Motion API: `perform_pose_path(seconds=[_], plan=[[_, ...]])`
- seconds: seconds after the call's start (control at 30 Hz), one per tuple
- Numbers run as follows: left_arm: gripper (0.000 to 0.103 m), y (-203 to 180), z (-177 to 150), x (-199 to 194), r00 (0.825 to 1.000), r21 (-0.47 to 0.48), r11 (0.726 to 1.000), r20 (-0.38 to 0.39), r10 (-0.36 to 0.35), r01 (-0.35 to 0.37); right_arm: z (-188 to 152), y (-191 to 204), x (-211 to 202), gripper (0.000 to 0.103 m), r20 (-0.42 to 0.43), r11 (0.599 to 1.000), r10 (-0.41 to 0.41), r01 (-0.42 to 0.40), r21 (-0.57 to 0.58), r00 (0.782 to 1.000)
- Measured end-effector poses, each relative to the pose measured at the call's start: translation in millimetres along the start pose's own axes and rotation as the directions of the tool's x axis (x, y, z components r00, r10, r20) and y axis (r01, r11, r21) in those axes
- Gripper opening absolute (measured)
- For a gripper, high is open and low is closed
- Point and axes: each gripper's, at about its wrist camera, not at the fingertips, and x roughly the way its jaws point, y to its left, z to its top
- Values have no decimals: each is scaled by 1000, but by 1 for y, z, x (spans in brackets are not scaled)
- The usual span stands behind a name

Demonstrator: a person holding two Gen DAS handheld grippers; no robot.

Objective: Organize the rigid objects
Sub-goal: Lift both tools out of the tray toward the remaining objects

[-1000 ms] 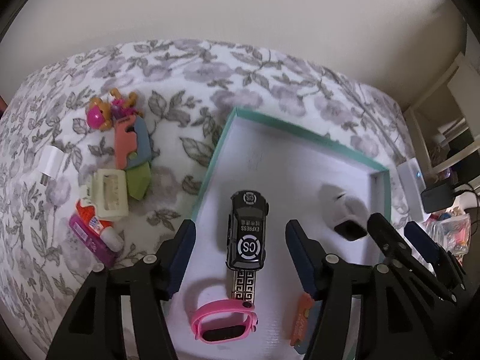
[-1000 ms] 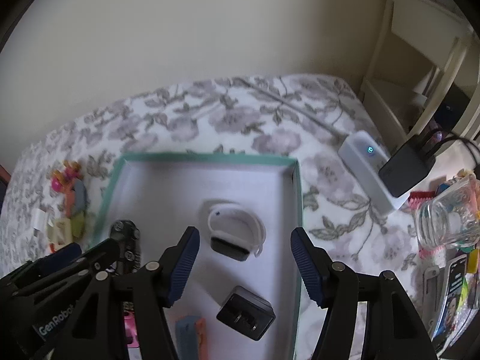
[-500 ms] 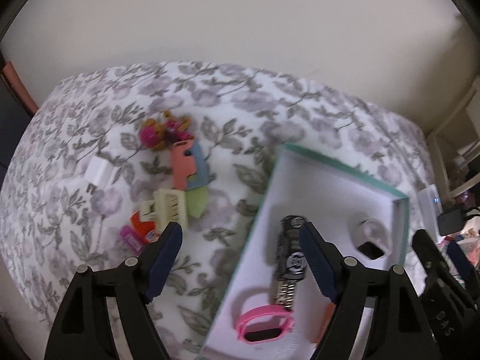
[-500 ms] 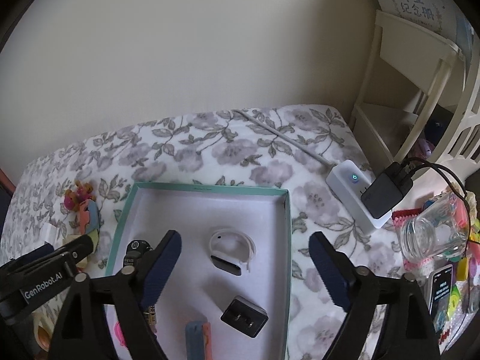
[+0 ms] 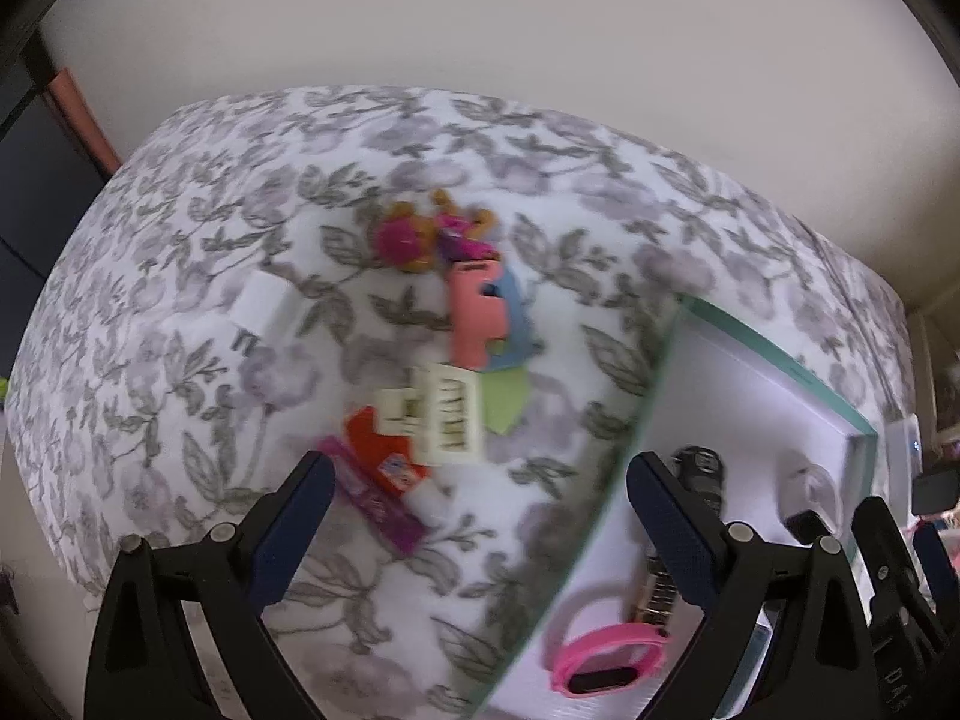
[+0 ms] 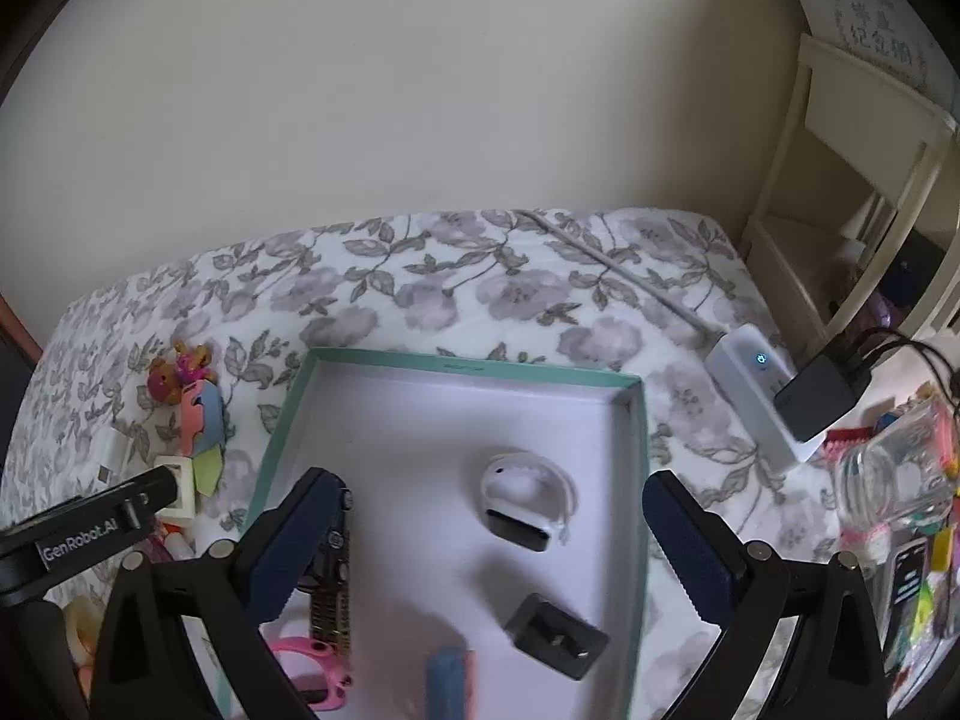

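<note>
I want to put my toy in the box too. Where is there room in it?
The far half of the teal box, behind the white wristband, is bare. The near end is crowded: black charger, patterned black watch, pink wristband.

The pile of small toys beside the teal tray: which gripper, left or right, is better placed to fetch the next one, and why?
Left. The left gripper, jaws opening and empty, hangs over the toy pile; the right gripper hangs over the teal tray.

Teal-rimmed white box; grey floral cloth; pink band; white band
</note>
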Motion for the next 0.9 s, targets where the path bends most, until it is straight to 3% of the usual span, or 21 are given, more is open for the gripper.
perform_pose_path(seconds=[0.27,0.53,0.77,0.9], plan=[[98,55,9,-3,999,-94,994,8,50,-49,-8,35,11,103,-31,995,101,-101,-3,994],[98,104,8,10,996,-181,980,-56,69,-79,-30,104,32,103,-89,972,211,-218,-81,973],[98,121,-1,41,986,-197,975,-148,73,-102,-42,137,47,103,-131,960,243,-258,-109,961],[98,117,-6,62,978,-180,979,-201,61,-98,-42,140,48,103,-119,965,213,-228,-129,970]])
